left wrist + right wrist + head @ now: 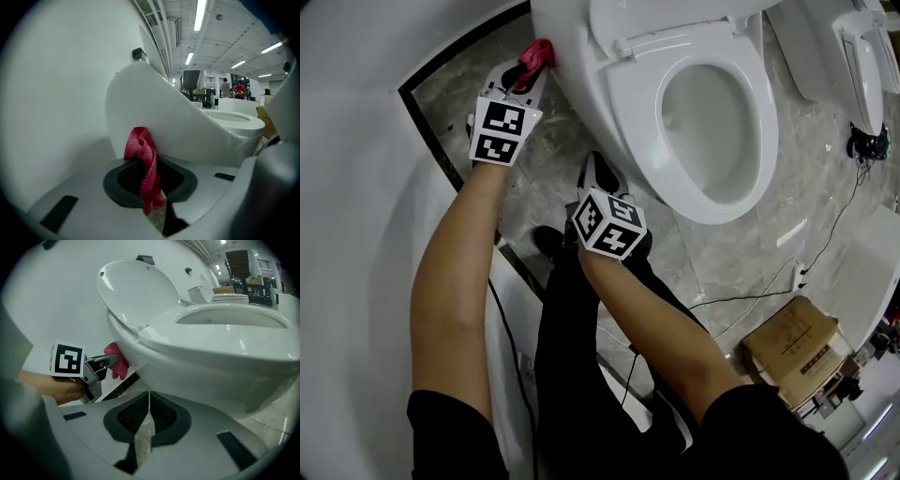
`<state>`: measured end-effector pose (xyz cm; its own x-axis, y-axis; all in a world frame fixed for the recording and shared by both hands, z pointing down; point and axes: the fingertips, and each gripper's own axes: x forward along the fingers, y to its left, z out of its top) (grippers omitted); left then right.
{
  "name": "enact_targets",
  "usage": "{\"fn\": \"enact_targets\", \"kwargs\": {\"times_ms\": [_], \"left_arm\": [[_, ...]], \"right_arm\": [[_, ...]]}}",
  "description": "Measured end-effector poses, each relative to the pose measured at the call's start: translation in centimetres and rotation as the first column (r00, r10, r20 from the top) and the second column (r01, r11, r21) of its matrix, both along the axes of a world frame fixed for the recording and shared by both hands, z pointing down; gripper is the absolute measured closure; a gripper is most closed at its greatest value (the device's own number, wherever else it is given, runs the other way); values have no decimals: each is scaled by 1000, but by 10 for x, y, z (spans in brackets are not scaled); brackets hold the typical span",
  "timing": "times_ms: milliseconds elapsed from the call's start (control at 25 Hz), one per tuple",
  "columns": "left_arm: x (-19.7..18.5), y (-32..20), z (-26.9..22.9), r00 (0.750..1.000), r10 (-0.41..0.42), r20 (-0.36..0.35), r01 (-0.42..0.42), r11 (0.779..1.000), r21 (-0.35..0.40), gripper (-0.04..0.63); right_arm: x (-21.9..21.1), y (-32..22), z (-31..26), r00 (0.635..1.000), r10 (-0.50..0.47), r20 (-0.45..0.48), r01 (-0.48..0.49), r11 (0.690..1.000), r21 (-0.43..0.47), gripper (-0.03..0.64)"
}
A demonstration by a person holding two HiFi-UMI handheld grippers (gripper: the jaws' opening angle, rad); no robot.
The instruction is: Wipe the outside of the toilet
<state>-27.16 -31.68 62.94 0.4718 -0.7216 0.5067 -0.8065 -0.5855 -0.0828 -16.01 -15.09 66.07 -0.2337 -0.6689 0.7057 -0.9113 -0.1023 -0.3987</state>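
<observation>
Grey marble floor [546, 178] underfoot. At the toilet's [581, 103] left rear flank: left gripper [532, 71], clamped on a red cloth [539, 53] pressed to the porcelain. Nearer the toilet's front: right gripper [149, 395], closed on nothing. Could lose the cloth if dragged hard round the curve, given so thin a pinch.

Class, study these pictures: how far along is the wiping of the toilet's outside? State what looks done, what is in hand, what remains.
Done: the left claw is shut on the red cloth. In hand: the cloth presses against the outer wall of the toilet, near the rear. Left: no wiped patch shows, so its front and far side probably remain. The right claw, shut and empty, hangs beside it.
</observation>
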Motion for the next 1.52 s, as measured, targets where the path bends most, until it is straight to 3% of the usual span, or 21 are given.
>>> {"fn": "enact_targets", "kwargs": {"times_ms": [360,840,1080,1280,1520], "left_arm": [[47,57,22,997,76,10,-75,997,-24,529],[114,140,49,997,56,-51,-60,994,-86,529],[144,175,54,995,97,3,-96,992,-82,529],[172,204,55,992,126,-7,-126,985,-117,529],[195,225,59,996,83,-37,-88,979,-184,529]], "right_arm": [[39,45,19,999,16,-30,-16,1000,-19,580],[110,90,18,993,85,-81,-88,996,-29,580],[127,112,20,992,72,-107,-77,996,-42,580],[150,126,18,987,90,-133,-98,994,-54,580],[179,138,15,980,126,-152,-137,988,-67,580]]}}
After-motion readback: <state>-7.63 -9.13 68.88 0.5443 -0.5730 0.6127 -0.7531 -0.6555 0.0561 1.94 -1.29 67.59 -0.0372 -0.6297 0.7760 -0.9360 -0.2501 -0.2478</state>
